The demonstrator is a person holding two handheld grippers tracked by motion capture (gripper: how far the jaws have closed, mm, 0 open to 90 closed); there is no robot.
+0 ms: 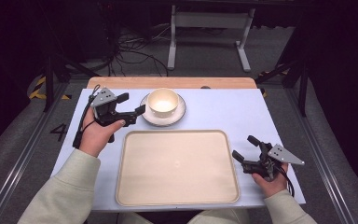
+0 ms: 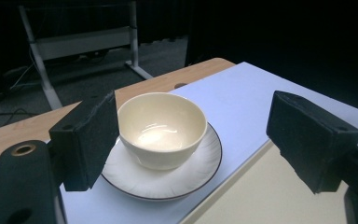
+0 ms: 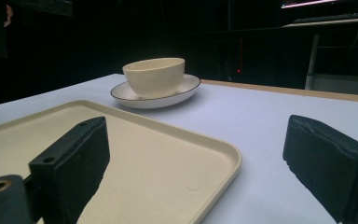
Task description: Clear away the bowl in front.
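Two sets of fingers, both spread apart and holding nothing. My left gripper sits just left of the bowl, lined up to grab it. The bowl stands on a saucer behind the tray. My right gripper waits right of the tray. No writing shows.

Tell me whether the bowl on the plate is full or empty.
Empty. The left gripper view looks into the bowl and shows its bare glossy bottom; it stands upright on the plate.
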